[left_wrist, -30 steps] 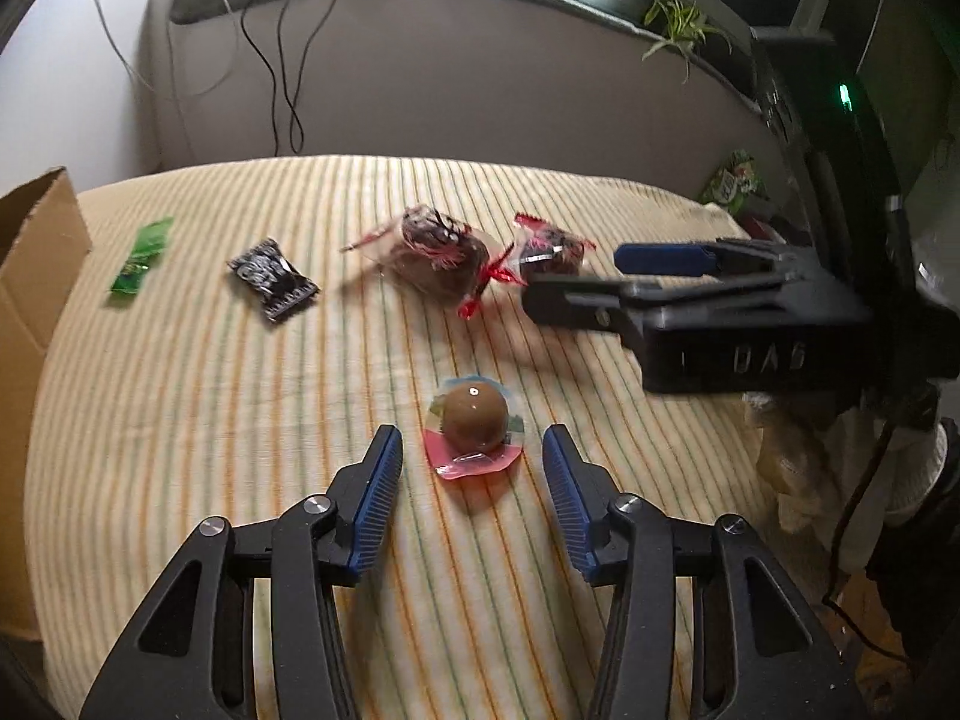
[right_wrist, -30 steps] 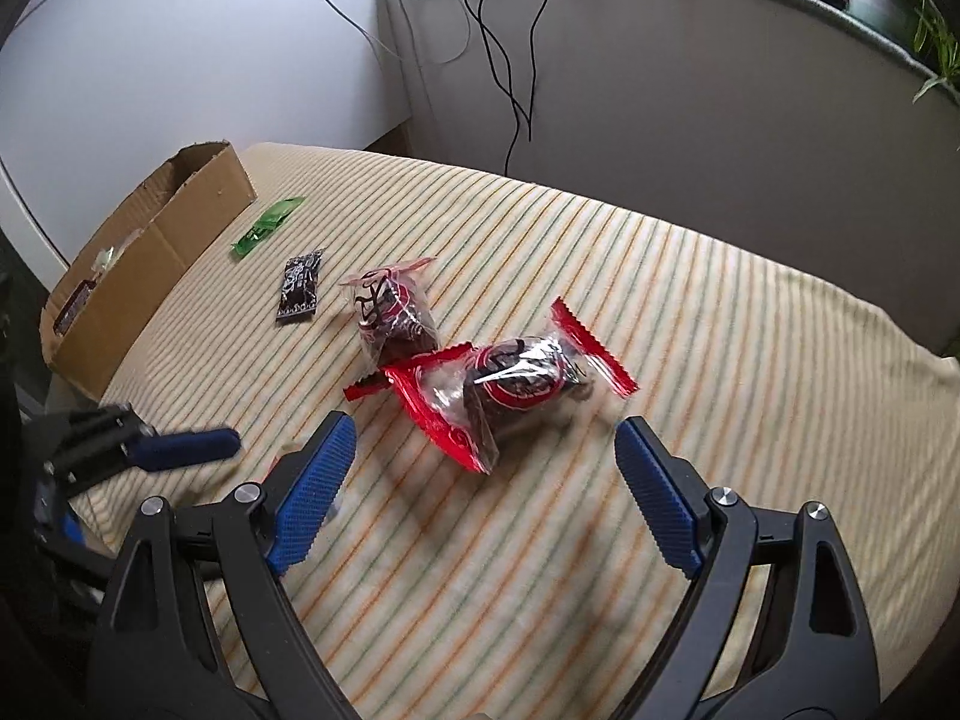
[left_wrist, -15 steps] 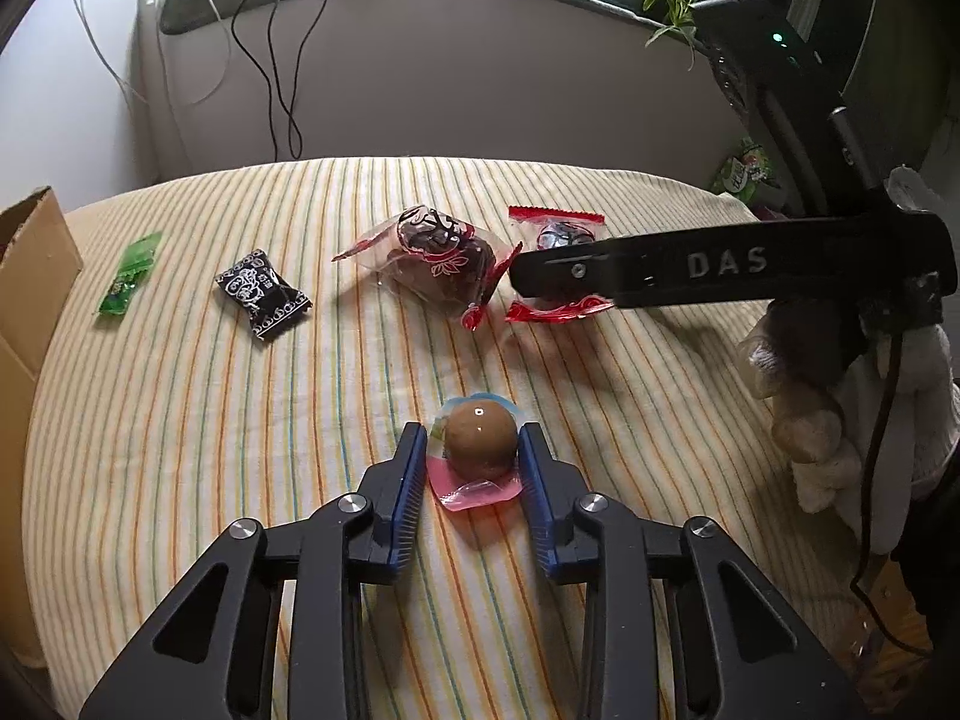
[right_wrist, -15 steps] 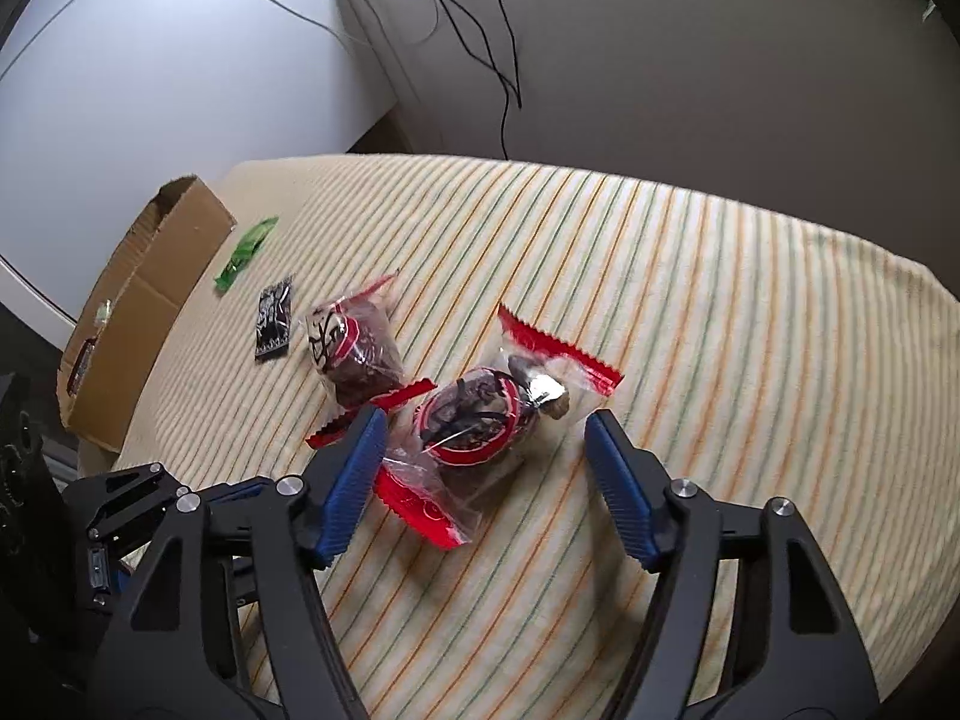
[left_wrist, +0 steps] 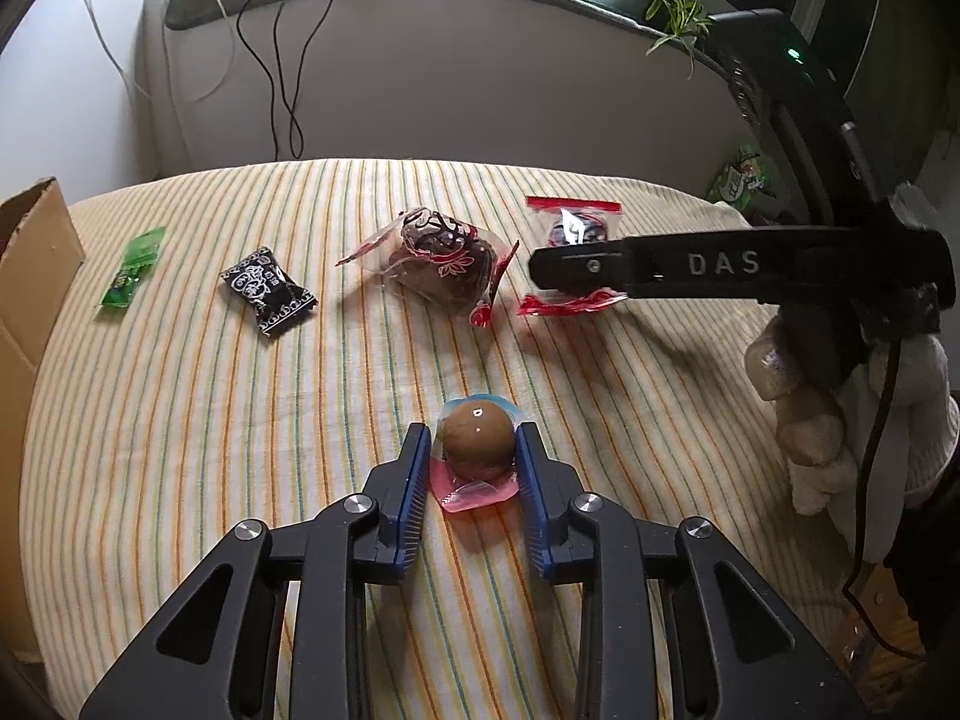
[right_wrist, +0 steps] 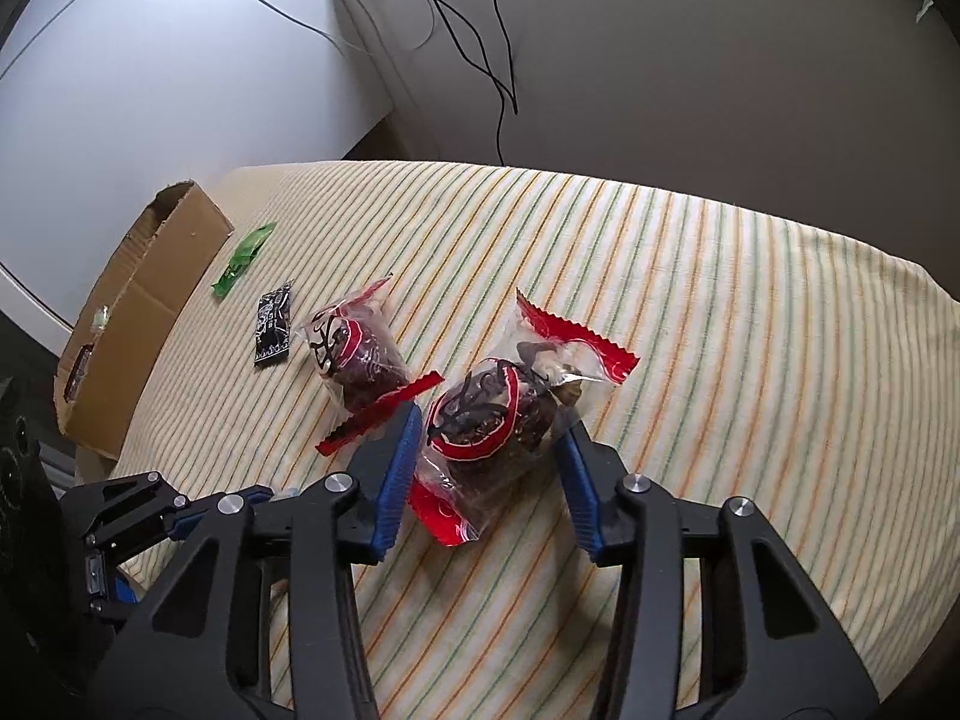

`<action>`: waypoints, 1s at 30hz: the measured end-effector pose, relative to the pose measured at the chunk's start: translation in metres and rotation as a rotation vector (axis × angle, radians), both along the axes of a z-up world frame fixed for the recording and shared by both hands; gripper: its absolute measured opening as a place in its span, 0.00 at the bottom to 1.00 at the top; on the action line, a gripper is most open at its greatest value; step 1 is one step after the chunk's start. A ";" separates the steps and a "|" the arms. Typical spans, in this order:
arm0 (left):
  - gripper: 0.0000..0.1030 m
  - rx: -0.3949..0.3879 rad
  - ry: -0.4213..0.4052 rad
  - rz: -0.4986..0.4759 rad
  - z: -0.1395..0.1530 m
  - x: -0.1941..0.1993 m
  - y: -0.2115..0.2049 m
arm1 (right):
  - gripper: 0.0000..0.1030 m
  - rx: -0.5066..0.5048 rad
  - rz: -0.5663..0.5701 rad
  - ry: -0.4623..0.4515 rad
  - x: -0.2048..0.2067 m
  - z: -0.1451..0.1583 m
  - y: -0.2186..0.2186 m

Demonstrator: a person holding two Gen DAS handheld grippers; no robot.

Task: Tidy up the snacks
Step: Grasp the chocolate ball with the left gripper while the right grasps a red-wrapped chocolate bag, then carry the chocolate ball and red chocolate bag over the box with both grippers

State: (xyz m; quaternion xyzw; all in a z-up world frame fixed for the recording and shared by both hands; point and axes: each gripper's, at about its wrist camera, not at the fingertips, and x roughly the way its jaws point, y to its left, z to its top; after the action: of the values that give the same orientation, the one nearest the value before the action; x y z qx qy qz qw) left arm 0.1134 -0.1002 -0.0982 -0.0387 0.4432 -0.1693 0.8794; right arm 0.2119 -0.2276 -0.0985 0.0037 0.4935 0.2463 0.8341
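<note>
Nearest in the left wrist view, the left gripper (left_wrist: 474,459) is seen with its ribbed blue fingers (left_wrist: 414,483) closing on a small jelly cup (left_wrist: 478,450): a glossy brown dome in clear plastic with a pink rim. Both pads are pressed against the sides of the dome, and the cup rests on the counter (left_wrist: 240,420), which is covered by a soft cloth with thin orange and green stripes.

In the right wrist view, the right gripper (right_wrist: 489,456) is closing around a red-edged snack bag (right_wrist: 498,414), a crinkled clear wrapper with serrated red ends and dark pieces inside. The bag lies between the fingers (right_wrist: 393,480); the wrapper seems to be touched on both sides, but a firm hold cannot be told yet.

Just beyond it, a second clear bag (right_wrist: 357,360) with a dark filling is lying, its red end close to the left blue finger. Farther away a small black candy wrapper (right_wrist: 273,327) with white print is seen, then a flat green sachet (right_wrist: 243,258).

At the far left edge of the counter an open cardboard box (right_wrist: 144,312) is placed; some small packets are visible inside it, but they cannot be identified. Black cables (right_wrist: 474,42) hang on the wall behind.
</note>
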 end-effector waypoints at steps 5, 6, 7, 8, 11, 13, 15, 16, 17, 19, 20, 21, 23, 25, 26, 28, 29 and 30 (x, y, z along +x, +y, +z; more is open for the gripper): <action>0.26 -0.008 -0.015 0.010 0.004 -0.002 0.011 | 0.45 -0.011 -0.010 -0.033 -0.011 0.014 -0.007; 0.26 -0.010 -0.020 0.014 0.006 -0.004 0.013 | 0.45 -0.013 -0.010 -0.040 -0.012 0.016 -0.006; 0.26 -0.013 -0.025 0.016 0.008 -0.005 0.016 | 0.45 -0.017 -0.008 -0.051 -0.015 0.020 -0.006; 0.26 -0.014 -0.033 0.019 0.010 -0.007 0.018 | 0.45 -0.018 -0.005 -0.059 -0.017 0.024 -0.005; 0.26 -0.016 -0.052 0.029 0.020 -0.013 0.024 | 0.45 -0.015 0.007 -0.081 -0.022 0.035 0.001; 0.26 -0.016 -0.068 0.040 0.026 -0.016 0.031 | 0.45 -0.013 0.018 -0.098 -0.025 0.042 0.007; 0.26 -0.017 -0.084 0.057 0.031 -0.019 0.040 | 0.45 -0.007 0.030 -0.111 -0.028 0.049 0.015; 0.26 -0.017 -0.091 0.064 0.033 -0.020 0.044 | 0.45 -0.003 0.037 -0.115 -0.029 0.052 0.019; 0.26 -0.017 -0.098 0.071 0.035 -0.021 0.049 | 0.45 -0.001 0.045 -0.121 -0.030 0.055 0.023; 0.26 -0.017 -0.111 0.091 0.040 -0.024 0.060 | 0.45 0.002 0.065 -0.134 -0.032 0.061 0.034; 0.26 -0.015 -0.117 0.100 0.043 -0.023 0.065 | 0.45 0.003 0.077 -0.141 -0.033 0.064 0.041; 0.26 -0.011 -0.124 0.111 0.046 -0.024 0.069 | 0.45 0.004 0.085 -0.145 -0.034 0.066 0.046; 0.26 -0.008 -0.136 0.134 0.051 -0.026 0.081 | 0.45 0.008 0.103 -0.155 -0.034 0.071 0.057; 0.26 -0.003 -0.145 0.153 0.055 -0.026 0.090 | 0.45 0.012 0.124 -0.163 -0.034 0.075 0.070; 0.26 0.000 -0.151 0.167 0.058 -0.027 0.098 | 0.45 0.014 0.136 -0.167 -0.034 0.077 0.077; 0.26 0.007 -0.161 0.188 0.060 -0.026 0.105 | 0.45 0.018 0.155 -0.173 -0.034 0.080 0.088; 0.26 0.011 -0.166 0.198 0.062 -0.026 0.110 | 0.45 0.020 0.166 -0.177 -0.034 0.081 0.094; 0.26 0.016 -0.171 0.212 0.064 -0.025 0.117 | 0.45 0.022 0.179 -0.180 -0.033 0.083 0.102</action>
State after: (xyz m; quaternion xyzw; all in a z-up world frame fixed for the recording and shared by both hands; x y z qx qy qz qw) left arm 0.0883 0.0166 -0.0339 -0.0638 0.3613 -0.0748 0.9273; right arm 0.1786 -0.1251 -0.0153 -0.0535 0.4122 0.3246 0.8496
